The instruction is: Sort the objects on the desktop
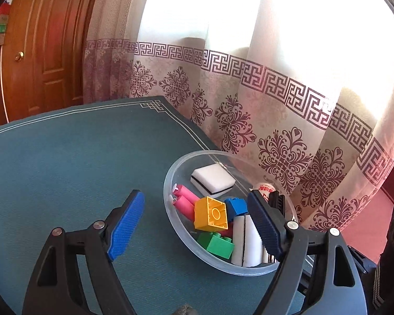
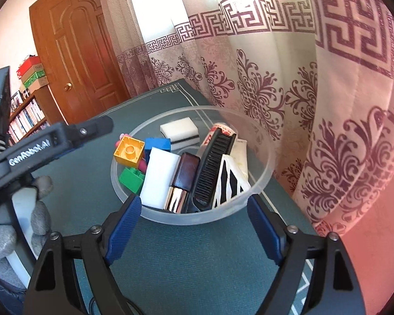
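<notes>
1. We start at the left: our left gripper (image 1: 194, 225) hangs spread wide and empty over the green table mat (image 1: 65, 162), its right finger overlapping the near rim of the clear bowl (image 1: 170, 173). In the right wrist view its black body (image 2: 52, 141) shows to the left of the bowl.

2. The bowl sits near the mat's curtain-side edge and already holds everything we can see; no loose object shows on the mat, so we judge the gathering stage nearly or wholly finished.

3. Our right gripper (image 2: 194, 223) is likewise spread and holds nothing, hovering just short of the bowl's near rim.

4. If a further move is needed, we would do best to come down from above, close on one piece at a time, and steady the light bowl by its rim so it does not skid toward the curtain.

5. Counting left to right in the bowl: two pink rolls (image 1: 186, 199), one yellow brick (image 2: 128, 153), one green brick (image 2: 131, 179), one blue brick (image 2: 157, 144).

6. Next: white sponges with a dark layer, one lying flat at the back (image 2: 180, 132) and at least one standing on edge (image 2: 157, 178).

7. Then one brown-and-chrome case (image 2: 182, 181), one black comb (image 2: 212, 168), one white tube with red print (image 2: 220, 128) and one black-and-white striped packet (image 2: 231, 183).
</notes>
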### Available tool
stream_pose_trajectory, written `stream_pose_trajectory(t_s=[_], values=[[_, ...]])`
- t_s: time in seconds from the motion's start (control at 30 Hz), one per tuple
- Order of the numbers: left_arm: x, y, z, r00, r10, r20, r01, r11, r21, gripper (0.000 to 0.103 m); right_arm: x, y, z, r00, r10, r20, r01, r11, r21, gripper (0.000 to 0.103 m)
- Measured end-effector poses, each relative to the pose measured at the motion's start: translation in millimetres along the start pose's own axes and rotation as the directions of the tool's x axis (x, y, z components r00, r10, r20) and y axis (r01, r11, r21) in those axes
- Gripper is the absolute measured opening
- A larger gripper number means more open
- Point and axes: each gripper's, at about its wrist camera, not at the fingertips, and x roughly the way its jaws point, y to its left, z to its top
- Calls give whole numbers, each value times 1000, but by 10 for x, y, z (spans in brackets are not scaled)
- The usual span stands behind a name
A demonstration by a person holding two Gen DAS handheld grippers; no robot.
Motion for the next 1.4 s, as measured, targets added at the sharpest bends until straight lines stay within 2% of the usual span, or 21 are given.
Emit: stream_pose_trajectory(t_s=[0.13,0.27,0.47,0.6,0.87,1.13,1.4], values=[[-93,-11,23,1000,25,15,-26,1000,2,85,-67,20,-9,1000,-29,7,29,999,16,103],[-160,-61,41,998,62,3,-62,998,11,85,-133,75,-14,999,-53,8,53,999,11,103],[-302,-186,17,986,164,26,-166,984,72,86,-185,200,-25,997,-76,-7,76,997,-26,103],[-360,-233,-1,988,150,31,-152,984,93,86,-207,254,-29,996,-89,-9,88,995,-46,103],[-472,-236,28,986,156,57,-160,985,70,86,-263,257,-21,990,-138,-2,138,990,-41,103],[-549,-278,37,984,163,77,-169,983,78,86,-476,387,103,978,-199,67,203,977,-65,103],[-533,-350,-3,987,147,63,-153,983,106,86,-353,402,59,979,-206,6,206,976,-72,103]])
